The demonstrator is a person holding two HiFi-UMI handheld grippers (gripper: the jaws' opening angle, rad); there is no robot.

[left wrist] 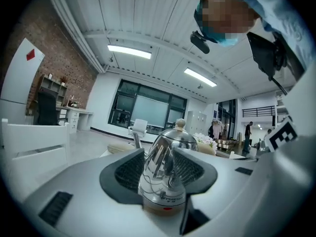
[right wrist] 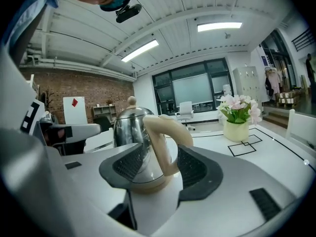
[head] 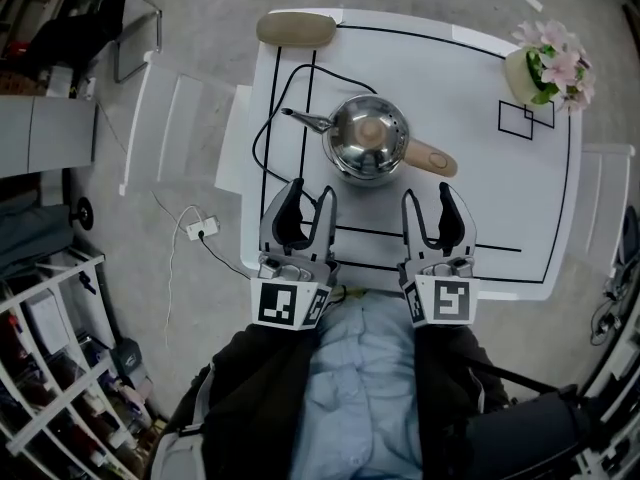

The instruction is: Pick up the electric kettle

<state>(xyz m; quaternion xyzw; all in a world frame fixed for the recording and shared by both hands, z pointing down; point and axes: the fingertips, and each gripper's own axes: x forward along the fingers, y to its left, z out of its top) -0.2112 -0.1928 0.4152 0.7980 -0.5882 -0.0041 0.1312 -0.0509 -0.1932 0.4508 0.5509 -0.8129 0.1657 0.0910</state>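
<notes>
Left gripper (head: pixel 312 190) and right gripper (head: pixel 428 193) both hang part-open and empty, kettle (head: pixel 368 138) just ahead between them, handle (head: pixel 432 158) angled toward the right one.

Bright ceiling strip lights (left wrist: pixel 129 52); fisheye warp, dark corners.

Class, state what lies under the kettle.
A beige base shows beneath the kettle, on the white table. Whatever lies below that base is covered.
</notes>
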